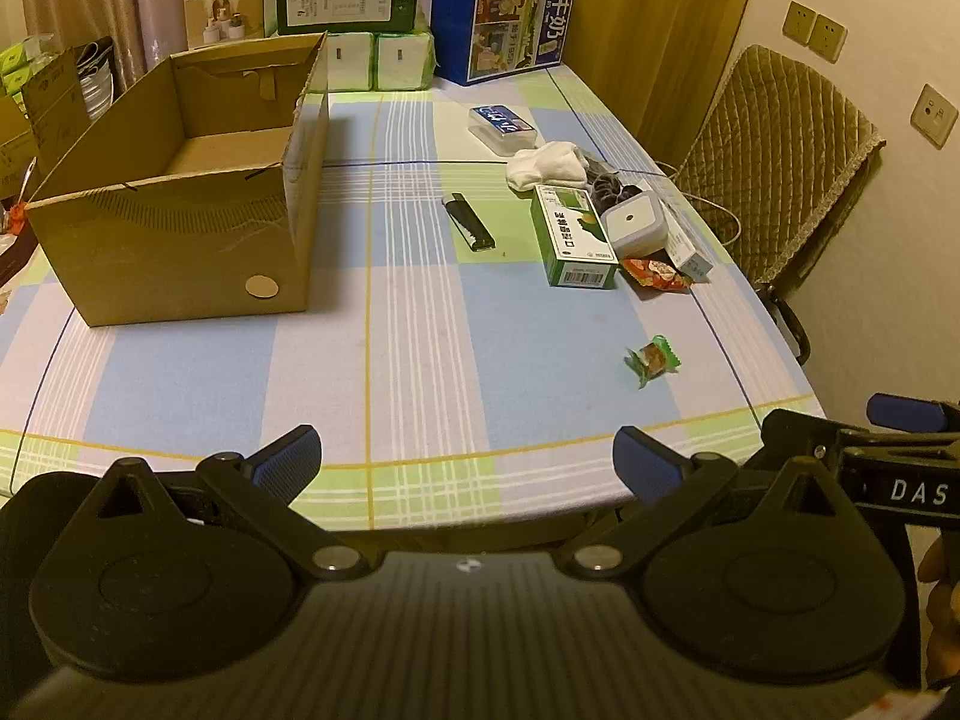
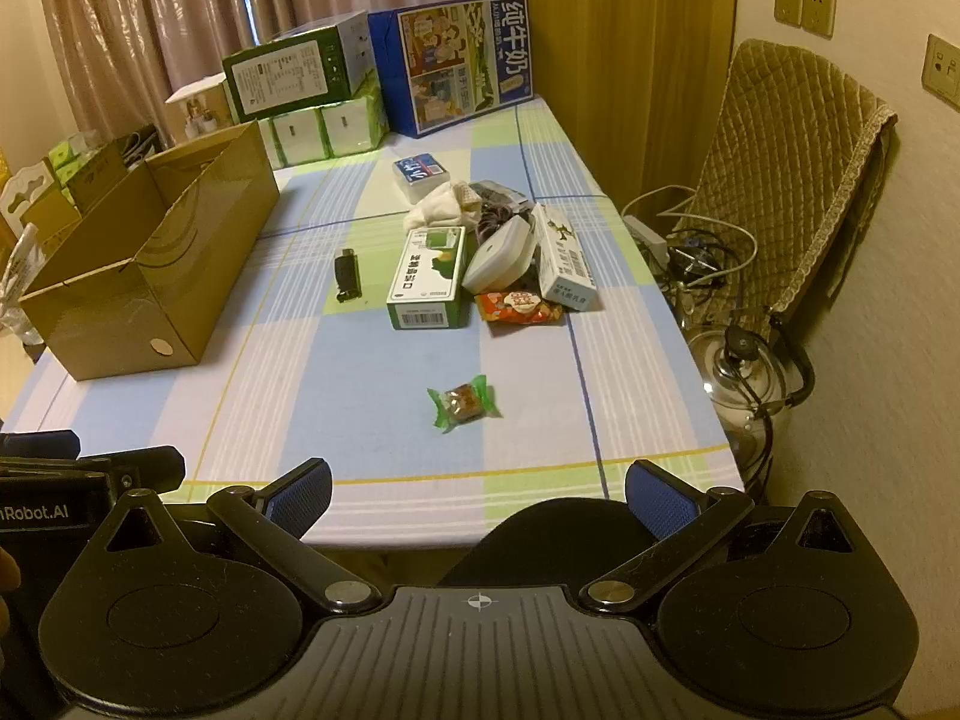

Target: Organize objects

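- Left hand-held gripper [image 1: 467, 463], bottom of its frame: jaws wide, holding nothing.
- Right hand-held gripper [image 2: 478, 497]: likewise wide and empty.
- Wrapped candy [image 2: 464, 402] lies mid-frame on the checked surface [image 2: 372, 384].
- Cardboard box [image 1: 180, 192] stands open, upper left.

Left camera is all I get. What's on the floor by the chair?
Observer: A glass lid sits there, with tangled cables behind it.
Operator: Is the other gripper holding anything?
Observer: No. The right gripper is open and empty, near the table's front edge.
Operator: What's hiding behind the white case?
Observer: A long white box lies right beside the case, on its far side from you.
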A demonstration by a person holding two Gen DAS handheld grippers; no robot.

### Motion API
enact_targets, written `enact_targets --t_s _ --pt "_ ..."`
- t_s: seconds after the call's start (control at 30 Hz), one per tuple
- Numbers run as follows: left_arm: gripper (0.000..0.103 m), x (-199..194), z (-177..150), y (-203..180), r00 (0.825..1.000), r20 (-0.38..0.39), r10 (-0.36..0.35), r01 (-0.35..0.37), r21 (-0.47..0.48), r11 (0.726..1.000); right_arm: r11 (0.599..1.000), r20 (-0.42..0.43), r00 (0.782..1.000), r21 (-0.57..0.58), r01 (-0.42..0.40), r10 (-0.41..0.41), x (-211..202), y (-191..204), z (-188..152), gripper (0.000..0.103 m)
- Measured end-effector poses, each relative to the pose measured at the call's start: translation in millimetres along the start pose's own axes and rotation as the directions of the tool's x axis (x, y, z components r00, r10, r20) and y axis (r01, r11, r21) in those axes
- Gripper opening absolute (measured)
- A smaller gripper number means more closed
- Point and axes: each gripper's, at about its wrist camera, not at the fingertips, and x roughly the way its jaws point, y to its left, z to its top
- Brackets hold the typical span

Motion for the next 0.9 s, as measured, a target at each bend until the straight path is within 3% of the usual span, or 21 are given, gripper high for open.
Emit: enact_targets --t_s 0.9 --pt "0.102 2.1 -1.4 -0.2 1.000 -0.001 -0.002 0.003 0.003 1.000 1.000 -0.008 1.000 -0.003 0.004 -0.004 1.2 -1.3 -1.8 0.101"
